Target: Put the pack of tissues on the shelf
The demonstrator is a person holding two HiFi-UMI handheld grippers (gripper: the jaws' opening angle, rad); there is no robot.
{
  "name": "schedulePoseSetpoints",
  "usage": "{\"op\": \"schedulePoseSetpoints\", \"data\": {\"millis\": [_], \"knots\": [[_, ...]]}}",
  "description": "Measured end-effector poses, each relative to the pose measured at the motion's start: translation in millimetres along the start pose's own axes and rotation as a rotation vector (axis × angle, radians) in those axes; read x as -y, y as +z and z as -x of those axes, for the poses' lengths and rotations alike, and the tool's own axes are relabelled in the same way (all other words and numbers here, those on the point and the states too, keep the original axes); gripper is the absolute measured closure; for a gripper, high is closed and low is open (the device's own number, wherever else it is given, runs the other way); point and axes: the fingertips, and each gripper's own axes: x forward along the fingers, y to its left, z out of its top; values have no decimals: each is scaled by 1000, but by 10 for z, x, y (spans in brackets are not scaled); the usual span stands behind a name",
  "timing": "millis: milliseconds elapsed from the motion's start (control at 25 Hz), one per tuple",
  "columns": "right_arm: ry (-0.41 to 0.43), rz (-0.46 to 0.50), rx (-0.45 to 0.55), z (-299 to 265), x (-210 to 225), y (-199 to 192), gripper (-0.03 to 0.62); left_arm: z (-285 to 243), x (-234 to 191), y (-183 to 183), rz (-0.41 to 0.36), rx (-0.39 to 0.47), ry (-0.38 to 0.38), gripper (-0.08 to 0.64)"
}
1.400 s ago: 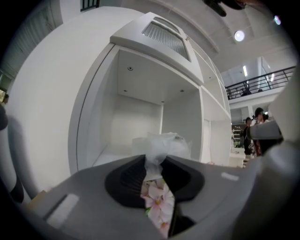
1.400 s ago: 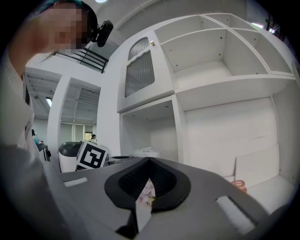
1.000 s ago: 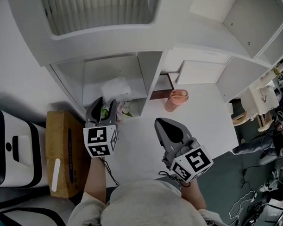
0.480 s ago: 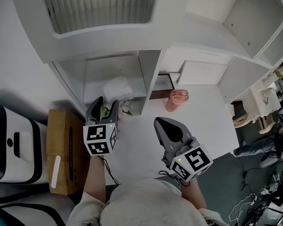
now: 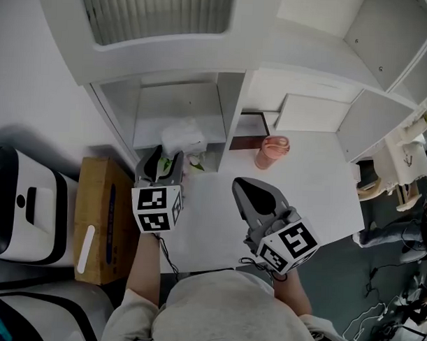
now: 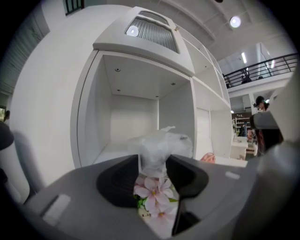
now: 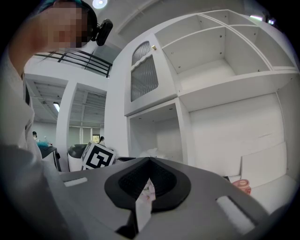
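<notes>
- A pack of tissues (image 6: 158,143), clear crinkled wrap over a pink flower print, sits upright at the mouth of the shelf's (image 5: 177,105) lower-left bay.
- The left tongs (image 6: 153,161) grip the pack on both sides, their jaws having just been closing on it.
- The bay is bare behind the pack, with side walls close on its left and right.
- The right tongs (image 7: 150,161) hang over the white surface (image 5: 212,222), tips together and holding nothing.
- A pink cup (image 5: 271,151) stands further right, and a cardboard box (image 5: 103,229) lies off the left edge.
- The jaws hide the pack's base, so whether it rests on the shelf floor cannot be told.
</notes>
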Motion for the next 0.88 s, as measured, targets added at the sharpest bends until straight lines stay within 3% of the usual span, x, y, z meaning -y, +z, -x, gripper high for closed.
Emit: {"op": "schedulePoseSetpoints", "data": {"millis": [200,560,880], "knots": [[0,-1,0,81,6,-3,592,-119,-36,9,-34,-14,38,408],[-61,-6,2,254,173,-3,592,-358,-27,88,-17,-23,36,407],[-56,-4,3,260,164,11,592,-281,45,122,-7,-8,-29,321]]}}
